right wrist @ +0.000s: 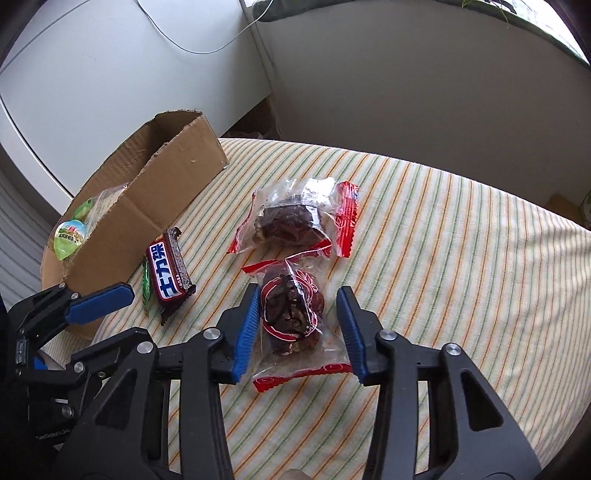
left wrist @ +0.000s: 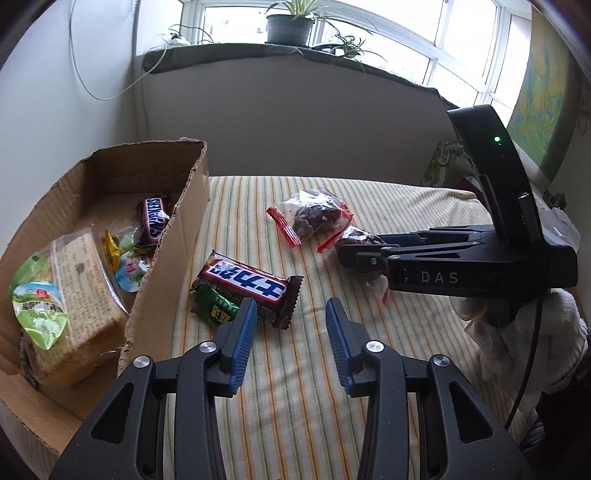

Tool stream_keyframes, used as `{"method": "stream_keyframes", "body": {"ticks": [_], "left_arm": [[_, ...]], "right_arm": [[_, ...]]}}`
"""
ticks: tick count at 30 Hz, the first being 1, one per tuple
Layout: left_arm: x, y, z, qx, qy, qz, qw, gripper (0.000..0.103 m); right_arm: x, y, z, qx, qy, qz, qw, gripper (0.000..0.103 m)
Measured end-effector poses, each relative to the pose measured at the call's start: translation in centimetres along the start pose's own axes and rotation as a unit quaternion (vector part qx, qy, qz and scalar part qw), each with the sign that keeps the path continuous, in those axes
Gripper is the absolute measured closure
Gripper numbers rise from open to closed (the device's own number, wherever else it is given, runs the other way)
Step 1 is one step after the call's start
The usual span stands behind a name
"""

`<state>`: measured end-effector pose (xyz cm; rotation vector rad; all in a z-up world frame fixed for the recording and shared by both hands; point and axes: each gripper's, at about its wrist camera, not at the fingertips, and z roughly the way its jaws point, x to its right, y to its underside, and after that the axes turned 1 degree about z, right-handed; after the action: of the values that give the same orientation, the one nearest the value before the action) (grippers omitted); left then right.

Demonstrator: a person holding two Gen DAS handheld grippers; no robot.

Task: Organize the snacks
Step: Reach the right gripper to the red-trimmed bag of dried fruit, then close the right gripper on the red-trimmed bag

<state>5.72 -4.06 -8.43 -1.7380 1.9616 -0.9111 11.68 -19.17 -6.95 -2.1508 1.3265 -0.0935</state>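
A cardboard box (left wrist: 184, 229) at the left holds a Snickers bar (left wrist: 153, 219), a bread pack (left wrist: 79, 291) and small sweets. On the striped cloth lie a Snickers bar (left wrist: 245, 286) over a green packet (left wrist: 214, 308), and two clear red-edged date packs. My left gripper (left wrist: 291, 314) is open and empty, just right of the Snickers bar. My right gripper (right wrist: 297, 302) is open, its fingers on either side of the near date pack (right wrist: 291, 317), which lies on the cloth. The far date pack (right wrist: 295, 218) lies beyond it. The box also shows in the right wrist view (right wrist: 162, 199).
The table with the striped cloth (right wrist: 461, 240) stands against a wall under a windowsill with potted plants (left wrist: 290, 24). A green packet (left wrist: 443, 162) stands at the far right corner. A white cable hangs on the left wall.
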Motion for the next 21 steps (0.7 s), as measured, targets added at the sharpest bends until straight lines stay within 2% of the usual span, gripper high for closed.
{"method": "stream_keyframes", "body": {"ticks": [5,9,13,18,21], "left_arm": [[0.1,-0.3,1.4,-0.012,-0.019,-0.014,0.9997,0.055],[0.0,-0.7,2.9,-0.021,-0.033,-0.023,0.999,0.054],[0.3,-1.1,4.0,-0.033,-0.041,-0.025,0.9983,0.048],[0.5,-1.5,3.3,-0.022,-0.019,-0.04,0.9988,0.047],[0.0,-1.7,4.6,-0.046,0.001,-0.052,0.9976,0.047]], "right_arm": [[1.0,0.1,-0.7,0.007,0.001,0.01,1.0,0.066],[1.6,0.7,-1.5,0.011,-0.001,0.011,1.0,0.066],[1.9,0.8,-1.7,0.013,-0.002,0.011,1.0,0.066],[2.6,1.3,-3.1,0.02,-0.001,0.014,1.0,0.066],[2.8,1.4,-3.3,0.02,-0.003,0.019,1.0,0.066]]}}
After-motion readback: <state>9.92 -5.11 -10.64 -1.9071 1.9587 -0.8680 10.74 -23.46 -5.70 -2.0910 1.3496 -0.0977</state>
